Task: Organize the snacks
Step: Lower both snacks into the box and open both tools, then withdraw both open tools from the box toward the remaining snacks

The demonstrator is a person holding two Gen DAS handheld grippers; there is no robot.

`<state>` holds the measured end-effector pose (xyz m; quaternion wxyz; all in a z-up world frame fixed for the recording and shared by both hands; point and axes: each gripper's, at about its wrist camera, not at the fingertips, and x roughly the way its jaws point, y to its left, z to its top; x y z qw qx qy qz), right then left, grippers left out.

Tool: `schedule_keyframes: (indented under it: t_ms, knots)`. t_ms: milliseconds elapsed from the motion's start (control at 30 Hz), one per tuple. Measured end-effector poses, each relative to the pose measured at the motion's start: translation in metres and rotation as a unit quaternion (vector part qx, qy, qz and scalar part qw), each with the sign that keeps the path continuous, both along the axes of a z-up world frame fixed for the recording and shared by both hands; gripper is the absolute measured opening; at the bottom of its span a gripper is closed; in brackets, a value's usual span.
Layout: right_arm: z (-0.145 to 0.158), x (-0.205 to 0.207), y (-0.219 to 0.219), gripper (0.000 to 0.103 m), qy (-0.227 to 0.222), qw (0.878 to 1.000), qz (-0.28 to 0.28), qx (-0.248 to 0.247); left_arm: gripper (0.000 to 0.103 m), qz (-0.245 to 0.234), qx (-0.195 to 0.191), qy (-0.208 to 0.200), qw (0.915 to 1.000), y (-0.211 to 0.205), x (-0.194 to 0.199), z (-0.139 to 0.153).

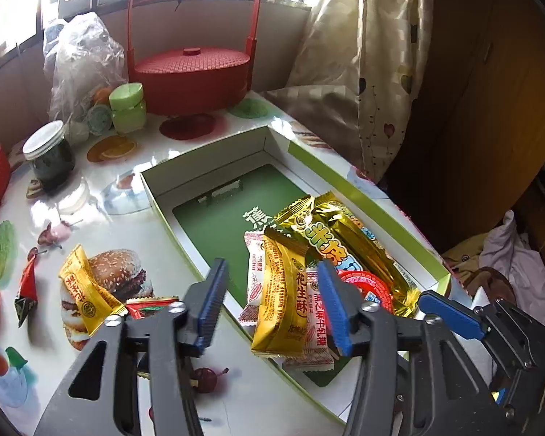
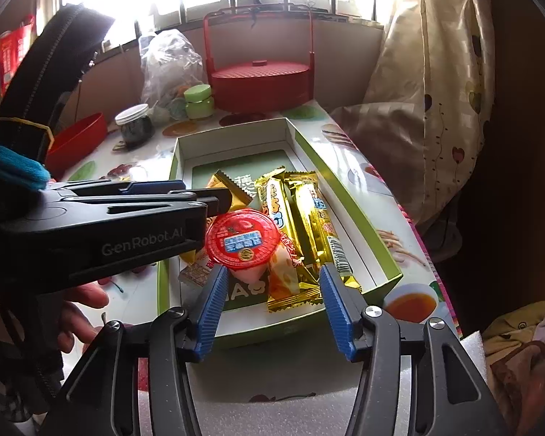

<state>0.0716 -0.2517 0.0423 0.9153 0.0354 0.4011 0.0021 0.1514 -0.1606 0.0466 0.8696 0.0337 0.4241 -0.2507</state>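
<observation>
Two grippers, left (image 1: 272, 303) and right (image 2: 270, 307), hung part-open and empty over my green box (image 2: 381, 254) of snacks (image 2: 301, 218). One yellow packet (image 1: 81, 287) lay outside on the worktop (image 1: 91, 189); a careless reach risked knocking it away.

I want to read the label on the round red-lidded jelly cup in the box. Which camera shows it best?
The right wrist view: the jelly cup faces the camera there, its whole red lid and blue label strip in sight, just beyond the open right gripper. The left wrist view shows only a sliver of it, hidden behind the left gripper's finger and the gold packets.
</observation>
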Motion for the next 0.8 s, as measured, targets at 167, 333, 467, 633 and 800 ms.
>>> schedule_keyframes:
  t_ms: [167, 333, 467, 633, 800]
  knots:
    - [0.002, -0.002, -0.002, 0.054, -0.001, 1.0, -0.009, -0.002, 0.055, 0.006, -0.003, 0.0, 1.0, 0.004, -0.003, 0.004]
    - [0.004, -0.006, -0.002, 0.055, -0.004, 1.0, -0.016, -0.005, 0.055, 0.012, -0.005, -0.008, 0.9999, 0.011, -0.01, 0.011]
    - [0.007, -0.009, -0.003, 0.055, -0.006, 1.0, -0.022, -0.006, 0.055, 0.02, -0.006, -0.009, 0.9997, 0.017, -0.014, 0.012]
    - [0.009, -0.013, -0.003, 0.056, -0.008, 0.999, -0.032, -0.003, 0.055, 0.029, -0.006, -0.016, 0.9994, 0.027, -0.02, 0.015]
    - [0.012, -0.014, -0.001, 0.056, -0.011, 0.999, -0.033, 0.001, 0.055, 0.04, -0.006, -0.019, 0.999, 0.039, -0.028, 0.017]
